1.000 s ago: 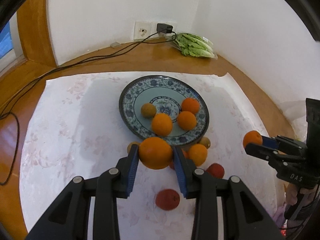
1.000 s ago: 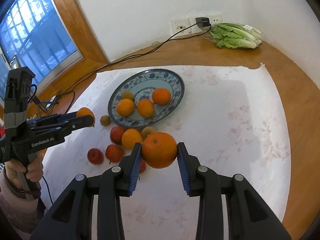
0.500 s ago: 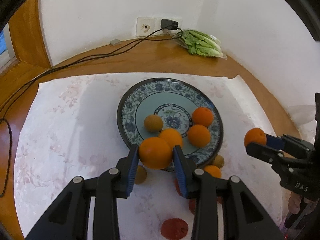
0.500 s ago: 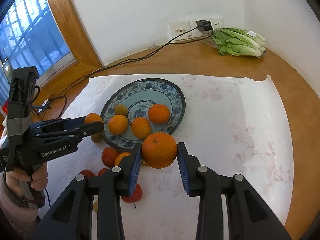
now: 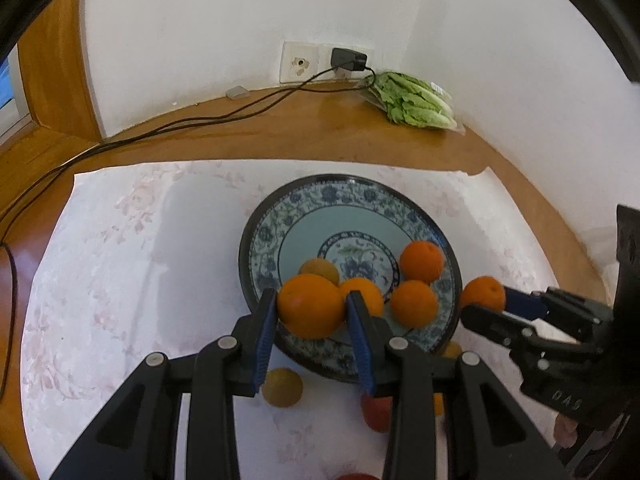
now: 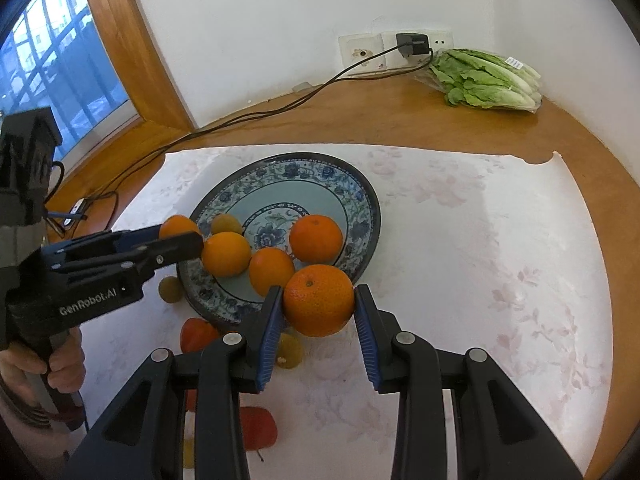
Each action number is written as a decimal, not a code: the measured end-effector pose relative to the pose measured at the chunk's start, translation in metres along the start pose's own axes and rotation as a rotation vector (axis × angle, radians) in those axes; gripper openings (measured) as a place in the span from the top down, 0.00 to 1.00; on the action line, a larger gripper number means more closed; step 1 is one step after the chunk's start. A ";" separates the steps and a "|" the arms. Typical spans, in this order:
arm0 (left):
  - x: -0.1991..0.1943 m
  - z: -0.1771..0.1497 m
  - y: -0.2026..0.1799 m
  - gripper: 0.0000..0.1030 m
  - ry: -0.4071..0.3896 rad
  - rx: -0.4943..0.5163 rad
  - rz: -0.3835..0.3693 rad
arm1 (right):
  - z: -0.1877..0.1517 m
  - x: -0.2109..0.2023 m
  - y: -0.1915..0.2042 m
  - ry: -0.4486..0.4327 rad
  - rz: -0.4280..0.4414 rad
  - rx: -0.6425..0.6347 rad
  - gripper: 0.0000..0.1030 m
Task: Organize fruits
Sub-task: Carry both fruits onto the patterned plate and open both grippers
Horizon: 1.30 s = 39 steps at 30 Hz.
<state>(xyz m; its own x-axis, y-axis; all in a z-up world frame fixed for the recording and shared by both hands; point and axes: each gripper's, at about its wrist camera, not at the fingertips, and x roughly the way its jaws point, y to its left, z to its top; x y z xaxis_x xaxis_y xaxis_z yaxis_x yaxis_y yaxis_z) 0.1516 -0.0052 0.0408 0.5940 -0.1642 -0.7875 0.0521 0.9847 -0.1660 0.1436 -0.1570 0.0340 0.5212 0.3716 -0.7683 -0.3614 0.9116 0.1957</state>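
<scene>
A blue patterned plate sits on a white floral cloth and holds three oranges and a small yellow-brown fruit. My left gripper is shut on an orange above the plate's near left rim; it also shows in the right wrist view. My right gripper is shut on another orange at the plate's near right rim, and shows in the left wrist view.
Loose small yellow fruits and red fruits lie on the cloth before the plate. A bagged lettuce lies in the far corner. A black cable runs from the wall socket across the wooden sill.
Both grippers have moved forward toward the plate, each still holding its orange; the loose fruits now lie behind and under the fingers.
</scene>
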 end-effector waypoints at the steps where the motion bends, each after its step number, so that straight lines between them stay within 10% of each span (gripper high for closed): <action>1: 0.001 0.001 0.001 0.65 -0.005 -0.003 -0.001 | 0.000 0.002 0.000 -0.001 -0.003 -0.005 0.65; 29: 0.024 0.010 0.006 0.65 -0.023 0.033 0.049 | 0.010 0.019 0.000 -0.019 -0.031 -0.037 0.65; 39: 0.012 0.010 0.003 0.45 -0.022 0.031 0.051 | 0.011 0.013 -0.002 -0.038 -0.001 -0.016 0.60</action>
<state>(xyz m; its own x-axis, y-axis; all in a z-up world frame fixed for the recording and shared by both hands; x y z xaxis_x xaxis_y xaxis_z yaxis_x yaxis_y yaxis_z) 0.1666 -0.0033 0.0367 0.6137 -0.1129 -0.7814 0.0462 0.9932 -0.1072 0.1593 -0.1517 0.0306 0.5505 0.3775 -0.7446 -0.3734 0.9091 0.1848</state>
